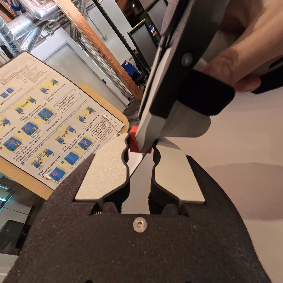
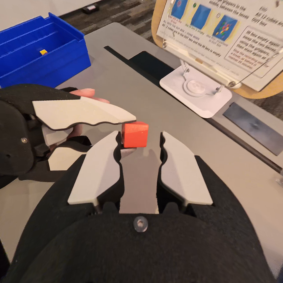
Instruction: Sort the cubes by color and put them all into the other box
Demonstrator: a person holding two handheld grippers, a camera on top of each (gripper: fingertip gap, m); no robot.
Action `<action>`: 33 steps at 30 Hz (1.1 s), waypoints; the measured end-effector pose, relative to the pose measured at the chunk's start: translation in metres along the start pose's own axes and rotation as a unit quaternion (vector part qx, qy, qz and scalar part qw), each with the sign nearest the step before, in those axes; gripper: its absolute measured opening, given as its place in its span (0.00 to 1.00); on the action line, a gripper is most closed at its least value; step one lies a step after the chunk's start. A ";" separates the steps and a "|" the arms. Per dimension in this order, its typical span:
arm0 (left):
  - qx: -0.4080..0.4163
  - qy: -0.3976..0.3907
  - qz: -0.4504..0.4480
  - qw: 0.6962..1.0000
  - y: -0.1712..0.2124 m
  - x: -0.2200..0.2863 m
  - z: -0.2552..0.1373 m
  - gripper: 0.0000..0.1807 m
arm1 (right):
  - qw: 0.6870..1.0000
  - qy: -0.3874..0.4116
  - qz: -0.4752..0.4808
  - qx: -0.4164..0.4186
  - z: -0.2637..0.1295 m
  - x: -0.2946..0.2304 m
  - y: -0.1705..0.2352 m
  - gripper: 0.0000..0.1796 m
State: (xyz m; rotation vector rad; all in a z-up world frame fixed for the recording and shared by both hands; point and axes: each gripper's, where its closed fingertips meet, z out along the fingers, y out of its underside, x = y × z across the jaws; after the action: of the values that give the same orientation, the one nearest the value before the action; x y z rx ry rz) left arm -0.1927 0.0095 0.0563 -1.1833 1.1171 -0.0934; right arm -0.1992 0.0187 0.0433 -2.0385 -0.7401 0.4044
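Just one red cube (image 2: 135, 134), two grippers

A printed instruction sheet (image 2: 229, 33) with small coloured pictures is fixed to a light wooden board (image 2: 154, 30) with rounded corners, propped on a white stand (image 2: 197, 91) that rests on the grey table (image 2: 122, 76). A dark strip (image 2: 142, 62) runs across the tabletop past the stand's base. Beyond the table lies patterned carpet (image 2: 107, 16). Overhead run silver air ducts (image 1: 26, 29) and a slanted wooden beam (image 1: 95, 44), with grey-white panels (image 1: 73, 64) behind.
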 end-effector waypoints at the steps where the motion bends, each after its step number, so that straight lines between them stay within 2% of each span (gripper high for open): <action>1: 0.000 -0.001 0.006 1.000 0.000 0.001 -0.001 0.15 | 1.000 -0.013 0.001 0.000 0.002 -0.003 0.000 0.25; 3: -0.002 -0.003 0.020 1.000 0.001 0.002 -0.002 0.15 | 0.999 -0.034 -0.003 0.008 0.003 -0.009 -0.002 0.17; 8: -0.007 0.002 -0.008 1.000 0.005 0.006 -0.001 0.15 | 0.999 -0.010 -0.035 -0.006 0.003 -0.006 0.002 0.16; 13: -0.047 0.022 -0.032 0.998 0.028 0.015 0.003 0.20 | 0.989 0.107 -0.099 -0.027 -0.005 0.032 0.008 0.16; 17: -0.063 0.045 -0.055 0.996 0.044 0.020 0.005 0.18 | 0.965 0.181 -0.182 -0.056 -0.020 0.061 0.012 0.16; 21: -0.067 0.050 -0.070 0.994 0.049 0.016 0.008 0.17 | 0.957 0.188 -0.209 -0.072 -0.039 0.081 0.020 0.16; 26: -0.066 0.047 -0.067 0.994 0.050 0.010 0.008 0.16 | 0.921 0.253 -0.250 -0.161 -0.091 0.138 0.058 0.16; 33: -0.076 0.042 -0.069 0.994 0.058 0.007 0.010 0.15 | 0.880 0.317 -0.209 -0.286 -0.191 0.216 0.135 0.16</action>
State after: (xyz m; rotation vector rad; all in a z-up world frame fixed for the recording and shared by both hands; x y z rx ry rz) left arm -0.2088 0.0380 0.0071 -1.4047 1.1297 -0.1677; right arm 0.1159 -0.0218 0.0329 -2.2522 -0.9061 -0.7921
